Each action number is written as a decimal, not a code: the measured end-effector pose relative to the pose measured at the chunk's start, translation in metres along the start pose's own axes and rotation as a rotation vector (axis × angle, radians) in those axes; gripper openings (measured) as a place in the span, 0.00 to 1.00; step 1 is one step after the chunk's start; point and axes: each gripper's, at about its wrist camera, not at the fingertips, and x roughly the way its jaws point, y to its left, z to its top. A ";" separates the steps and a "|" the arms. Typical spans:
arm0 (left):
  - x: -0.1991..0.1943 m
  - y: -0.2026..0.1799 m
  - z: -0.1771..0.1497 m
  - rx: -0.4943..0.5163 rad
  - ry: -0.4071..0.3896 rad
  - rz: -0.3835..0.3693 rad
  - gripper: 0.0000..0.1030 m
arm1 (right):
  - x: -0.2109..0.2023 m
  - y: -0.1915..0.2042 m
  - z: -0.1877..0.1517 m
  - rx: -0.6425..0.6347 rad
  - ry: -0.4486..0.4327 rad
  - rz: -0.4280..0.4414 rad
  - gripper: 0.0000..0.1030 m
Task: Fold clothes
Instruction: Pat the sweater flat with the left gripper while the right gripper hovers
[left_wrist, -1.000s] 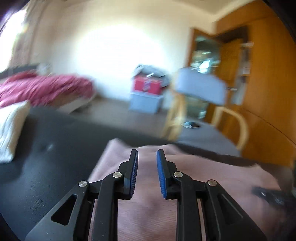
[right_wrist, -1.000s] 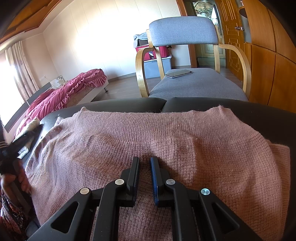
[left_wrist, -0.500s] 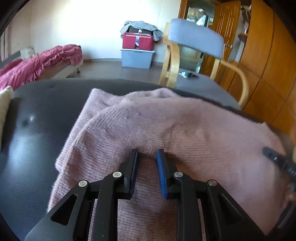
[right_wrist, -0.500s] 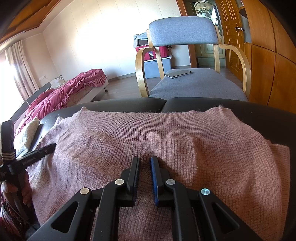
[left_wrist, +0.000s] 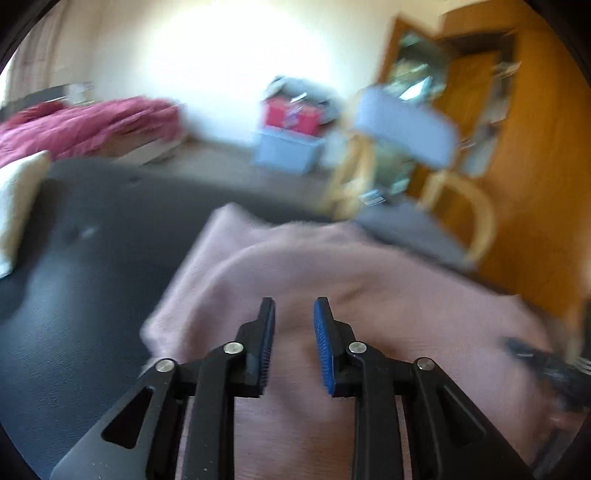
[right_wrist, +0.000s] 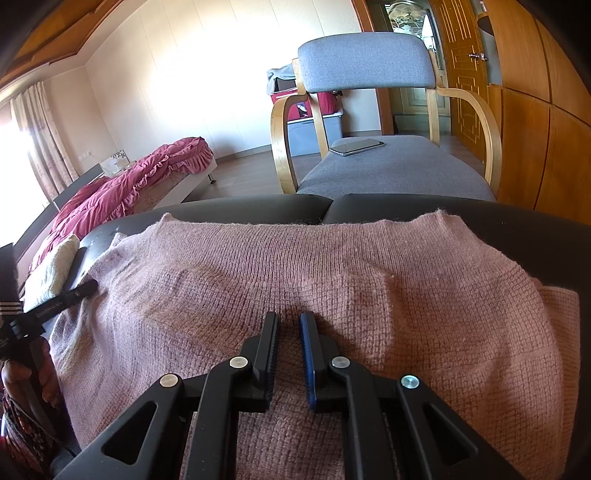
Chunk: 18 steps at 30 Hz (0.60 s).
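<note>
Pink knit sweater (right_wrist: 332, 280) lay spread on the black sofa seat (right_wrist: 535, 232), before the grey armchair (right_wrist: 369, 66); looked soft, light, stretchy. Right tool (right_wrist: 289, 332) nearly closed, pressing its near part, nothing pinched; left tool (left_wrist: 294, 314) partly open, empty, above its left edge. Best taken at hem corners.

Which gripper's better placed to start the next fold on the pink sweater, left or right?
Probably left. The left gripper hovers at the pink sweater's side edge, jaws apart with nothing between them, free to take that edge. The right gripper sits nearly shut mid-hem, likely anchoring.
</note>
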 end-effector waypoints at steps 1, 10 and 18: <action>-0.003 -0.010 -0.003 0.039 -0.004 -0.058 0.24 | 0.000 0.000 0.000 -0.001 0.000 -0.001 0.09; 0.040 -0.021 -0.011 0.086 0.244 -0.091 0.24 | 0.000 0.001 0.000 0.000 0.000 0.000 0.09; 0.032 -0.011 -0.013 0.025 0.217 -0.076 0.24 | 0.000 0.000 0.000 0.005 0.000 0.006 0.10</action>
